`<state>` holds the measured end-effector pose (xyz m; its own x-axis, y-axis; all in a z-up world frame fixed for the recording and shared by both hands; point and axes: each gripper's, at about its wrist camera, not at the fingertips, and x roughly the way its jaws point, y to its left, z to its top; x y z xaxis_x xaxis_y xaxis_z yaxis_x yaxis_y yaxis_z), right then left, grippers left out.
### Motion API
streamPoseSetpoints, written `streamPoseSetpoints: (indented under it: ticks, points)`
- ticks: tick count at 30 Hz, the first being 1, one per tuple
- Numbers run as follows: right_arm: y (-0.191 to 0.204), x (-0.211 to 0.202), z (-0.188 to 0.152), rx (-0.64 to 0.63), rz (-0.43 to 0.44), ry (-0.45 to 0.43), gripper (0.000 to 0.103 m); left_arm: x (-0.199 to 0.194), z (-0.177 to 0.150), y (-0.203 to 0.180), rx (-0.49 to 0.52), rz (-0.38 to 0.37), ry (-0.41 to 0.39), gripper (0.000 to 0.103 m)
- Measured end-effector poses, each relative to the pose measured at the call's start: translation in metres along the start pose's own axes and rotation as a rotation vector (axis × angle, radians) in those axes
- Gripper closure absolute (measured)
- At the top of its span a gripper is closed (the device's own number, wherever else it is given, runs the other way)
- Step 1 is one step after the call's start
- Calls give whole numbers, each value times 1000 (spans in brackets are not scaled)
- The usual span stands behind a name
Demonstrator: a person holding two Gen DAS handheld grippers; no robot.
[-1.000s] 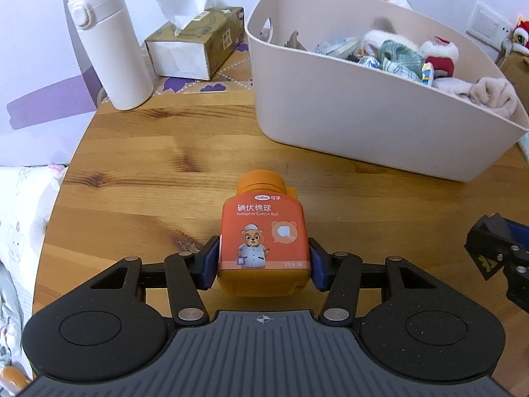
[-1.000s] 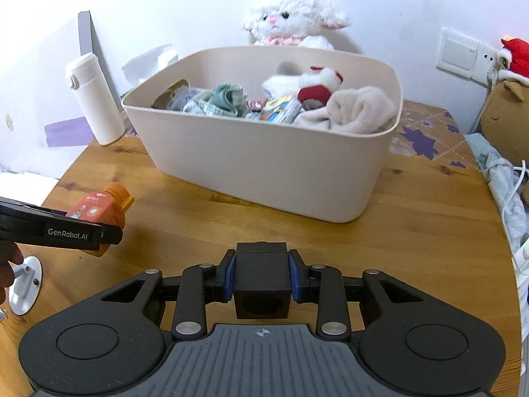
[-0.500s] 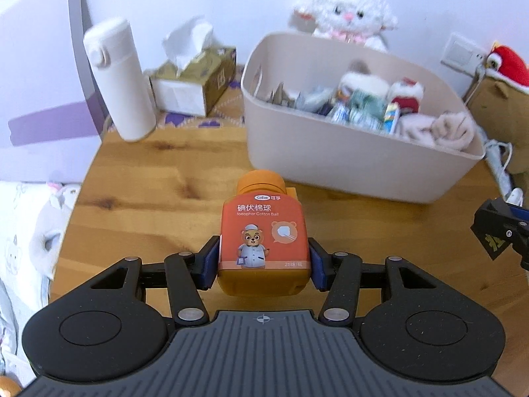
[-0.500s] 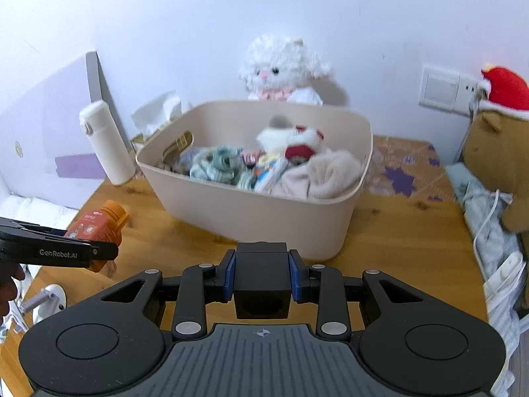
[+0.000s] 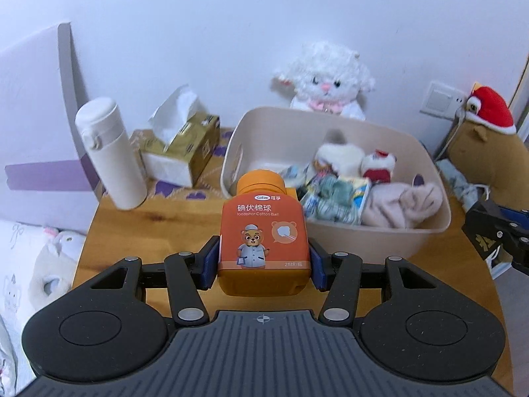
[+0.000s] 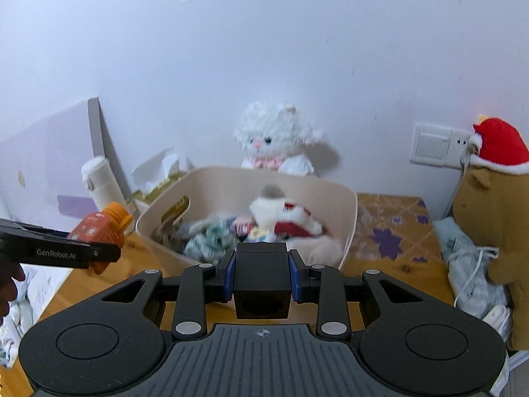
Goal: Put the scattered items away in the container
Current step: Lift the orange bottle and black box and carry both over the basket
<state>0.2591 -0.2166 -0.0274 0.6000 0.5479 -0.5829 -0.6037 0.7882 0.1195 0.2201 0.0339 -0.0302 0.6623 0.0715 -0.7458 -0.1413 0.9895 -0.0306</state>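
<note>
My left gripper [image 5: 264, 266] is shut on an orange bottle of iodophor cotton balls [image 5: 264, 238] and holds it up in the air, in front of the beige tub's near left corner. The bottle also shows in the right wrist view [image 6: 101, 233]. My right gripper [image 6: 262, 279] is shut on a black cube [image 6: 262, 281], raised in front of the tub. The beige tub [image 5: 347, 235] holds a beige cloth [image 5: 403, 205], small plush toys and packets. It also shows in the right wrist view [image 6: 350, 231].
On the wooden table [image 5: 109, 225] stand a white flask [image 5: 110, 152] and a tissue box [image 5: 182, 152] left of the tub. A white plush lamb [image 5: 325, 82] sits behind it. A brown plush with red hat [image 6: 489, 218] and cables are at the right.
Both grippers have risen well above the table with their objects still held. The views now look down into the tub from higher and farther back.
</note>
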Motion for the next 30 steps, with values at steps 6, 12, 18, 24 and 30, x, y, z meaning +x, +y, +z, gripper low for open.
streamPoseSetpoints:
  ticks: [6,12,18,24,30]
  points:
    - [-6,2,26,-20,-9,-44,73,4,24,-8,13,-8,-33,49]
    - [-13,17,49,-25,-27,-58,73,11,49,-14,27,-23,-61,49]
    - [-17,41,65,-39,-44,-42,73,24,70,-26,78,-27,-73,49]
    - [-17,71,75,-58,-57,-3,73,52,82,-33,101,11,-68,49]
    - [-17,100,80,-88,-70,35,73,86,90,-37,112,34,-31,49]
